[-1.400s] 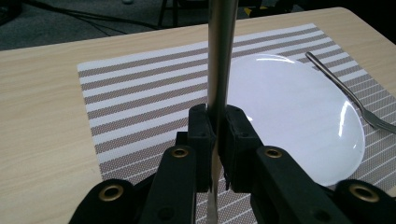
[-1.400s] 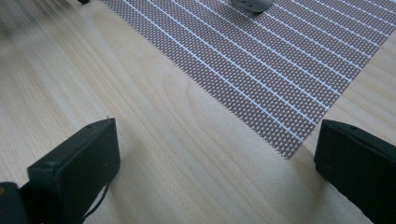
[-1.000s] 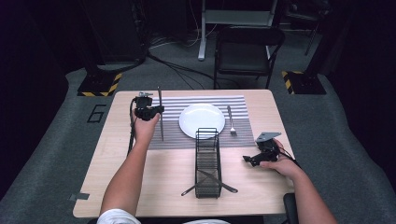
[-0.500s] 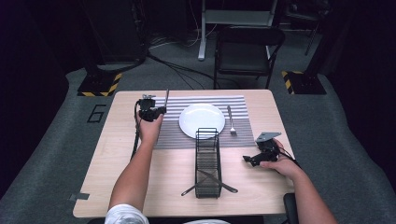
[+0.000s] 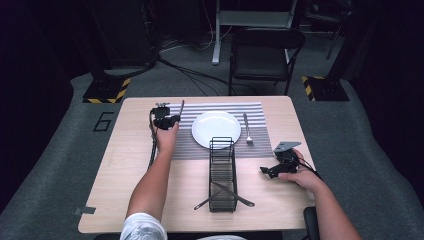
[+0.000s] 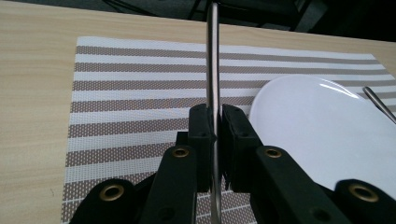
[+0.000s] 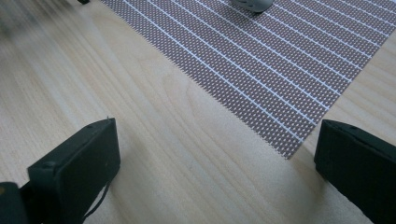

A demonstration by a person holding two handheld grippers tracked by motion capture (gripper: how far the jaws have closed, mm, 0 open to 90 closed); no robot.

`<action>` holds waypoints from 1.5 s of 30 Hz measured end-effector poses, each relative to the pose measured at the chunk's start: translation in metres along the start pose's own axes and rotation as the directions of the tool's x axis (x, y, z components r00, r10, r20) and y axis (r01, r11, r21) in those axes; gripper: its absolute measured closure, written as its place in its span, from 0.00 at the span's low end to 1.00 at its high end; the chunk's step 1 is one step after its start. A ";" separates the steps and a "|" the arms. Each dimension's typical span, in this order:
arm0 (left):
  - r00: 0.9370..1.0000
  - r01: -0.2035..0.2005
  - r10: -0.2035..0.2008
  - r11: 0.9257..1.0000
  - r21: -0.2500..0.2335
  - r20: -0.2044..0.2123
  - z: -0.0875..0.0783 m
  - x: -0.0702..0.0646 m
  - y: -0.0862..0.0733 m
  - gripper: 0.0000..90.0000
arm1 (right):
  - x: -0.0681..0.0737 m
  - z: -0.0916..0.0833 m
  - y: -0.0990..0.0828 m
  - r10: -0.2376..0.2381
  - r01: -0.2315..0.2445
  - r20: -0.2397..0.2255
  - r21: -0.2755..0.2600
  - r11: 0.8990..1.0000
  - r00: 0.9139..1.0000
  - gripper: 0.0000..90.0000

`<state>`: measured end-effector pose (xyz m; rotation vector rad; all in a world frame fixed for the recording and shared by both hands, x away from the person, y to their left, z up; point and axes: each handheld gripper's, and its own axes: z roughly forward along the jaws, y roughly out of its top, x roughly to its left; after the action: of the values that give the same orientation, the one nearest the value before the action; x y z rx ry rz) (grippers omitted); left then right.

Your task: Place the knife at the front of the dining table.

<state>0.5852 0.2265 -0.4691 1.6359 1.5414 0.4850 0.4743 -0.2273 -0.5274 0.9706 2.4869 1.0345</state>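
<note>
A slim, shiny metal table knife (image 6: 213, 70) stands on edge, clenched between the pads of the left gripper (image 6: 214, 122), above the left part of the brown-and-white striped placemat (image 6: 130, 88), just left of the round white plate (image 5: 216, 128); the left forearm stretches far across the wooden table (image 5: 120, 165); the right gripper (image 5: 274, 170) rests near the right edge, jaws spread wide, grasping nothing; the black wire cutlery rack (image 5: 222, 175) holds dark utensils near its near end.

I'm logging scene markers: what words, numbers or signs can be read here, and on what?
"6": dark numeral on the grey floor, left of the table.
Yellow-and-black hazard stripes, no text: on the two floor plates behind the table.
No readable text on the placemat, plate or either gripper.
</note>
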 end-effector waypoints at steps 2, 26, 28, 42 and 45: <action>1.000 0.012 -0.012 1.000 -0.004 -0.011 0.002 0.002 -0.001 0.92 | 0.000 0.000 0.000 0.000 0.000 0.000 0.000 1.000 1.000 0.00; 0.985 0.147 -0.148 0.989 -0.012 -0.093 0.031 0.006 -0.019 0.92 | 0.000 0.000 0.000 0.000 0.000 -0.002 0.000 1.000 1.000 0.00; 0.984 0.152 -0.152 0.988 -0.008 -0.090 0.035 0.005 -0.020 0.92 | 0.000 0.000 0.000 0.000 0.000 -0.002 0.000 1.000 1.000 0.00; 0.983 0.162 -0.162 0.987 -0.008 -0.087 0.047 0.007 -0.025 0.92 | 0.000 0.000 0.000 -0.001 0.001 -0.002 -0.001 1.000 1.000 0.00; 0.983 0.161 -0.161 0.987 -0.005 -0.088 0.049 0.007 -0.026 0.92 | 0.000 0.000 0.000 0.000 0.000 -0.002 -0.001 1.000 1.000 0.00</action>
<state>0.6061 0.2169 -0.5198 1.4938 1.7244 0.4733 0.4745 -0.2273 -0.5276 0.9693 2.4884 1.0369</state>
